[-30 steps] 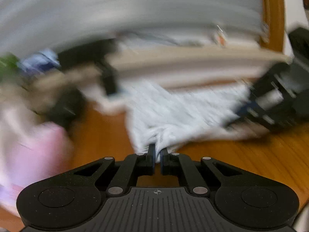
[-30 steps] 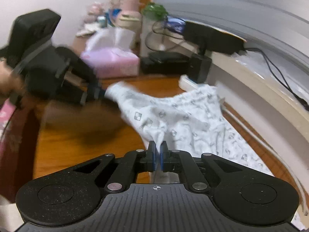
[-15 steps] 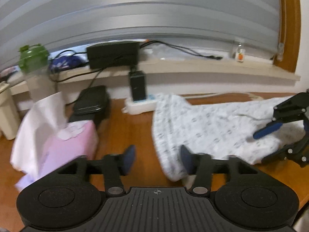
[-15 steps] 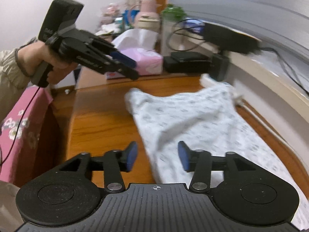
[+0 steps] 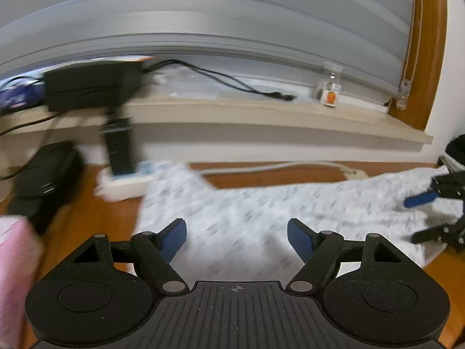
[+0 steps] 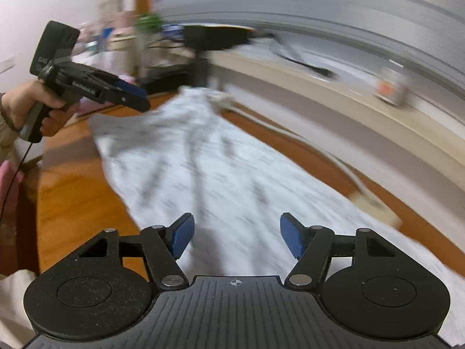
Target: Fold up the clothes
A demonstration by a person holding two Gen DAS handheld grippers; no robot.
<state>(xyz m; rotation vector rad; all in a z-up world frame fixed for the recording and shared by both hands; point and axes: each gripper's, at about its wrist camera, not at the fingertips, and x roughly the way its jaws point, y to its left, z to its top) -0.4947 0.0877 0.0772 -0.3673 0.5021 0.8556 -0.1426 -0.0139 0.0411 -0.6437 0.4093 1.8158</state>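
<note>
- White patterned garment (image 5: 261,209) lies spread flat on your wooden counter (image 5: 87,218), running from 9 to 3 o'clock ahead of your left gripper (image 5: 237,237).
- Your left gripper's jaws are spread wide and hold nothing; the cloth sits just beyond them.
- Your right gripper (image 6: 234,234) also has its jaws spread, empty, above the cloth's near end (image 6: 232,180).
- From the left view, the right gripper (image 5: 436,212) shows at 3 o'clock over the cloth's edge.
- From the right view, your hand (image 6: 35,110) carries the left gripper (image 6: 136,96) at 10 o'clock, near the far corner.
- Power strip (image 5: 122,181) at 11 o'clock, just beside the cloth.
- Both views are motion-blurred.
</note>
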